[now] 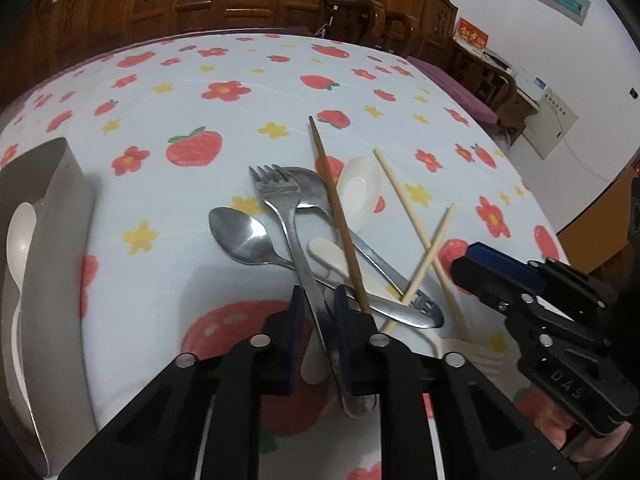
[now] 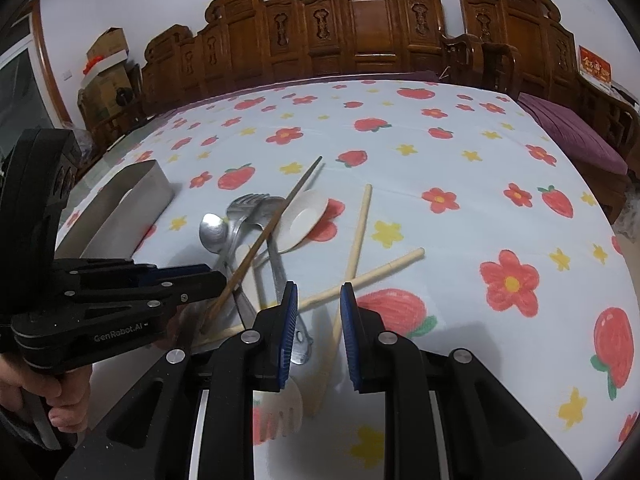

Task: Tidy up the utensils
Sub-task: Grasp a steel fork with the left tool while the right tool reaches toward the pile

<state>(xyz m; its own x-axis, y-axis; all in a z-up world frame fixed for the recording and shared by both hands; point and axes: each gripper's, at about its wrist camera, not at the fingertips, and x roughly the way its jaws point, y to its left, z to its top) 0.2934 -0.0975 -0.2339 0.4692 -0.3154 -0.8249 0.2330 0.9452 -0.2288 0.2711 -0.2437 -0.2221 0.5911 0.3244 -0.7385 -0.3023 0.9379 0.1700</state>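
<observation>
Left gripper (image 1: 318,312): angled down over the pile, jaws clamped on the metal fork (image 1: 294,240) handle.
Right gripper (image 2: 318,312): tilted down, jaws apart, holding nothing, above the crossed pale chopsticks (image 2: 358,236).
Count: three chopsticks, two metal spoons (image 1: 242,236), one metal fork, all lying on the tablecloth (image 1: 168,216).
Left view only: a white spoon inside the metal tray (image 1: 56,216).
Right view only: a hand (image 2: 24,396) gripping the left tool's handle.

The metal container (image 1: 48,248) is cut off by the picture's left edge, its white spoon (image 1: 18,240) half hidden behind the wall. The plastic fork (image 2: 280,412) lies partly hidden under the right gripper (image 2: 318,334).
</observation>
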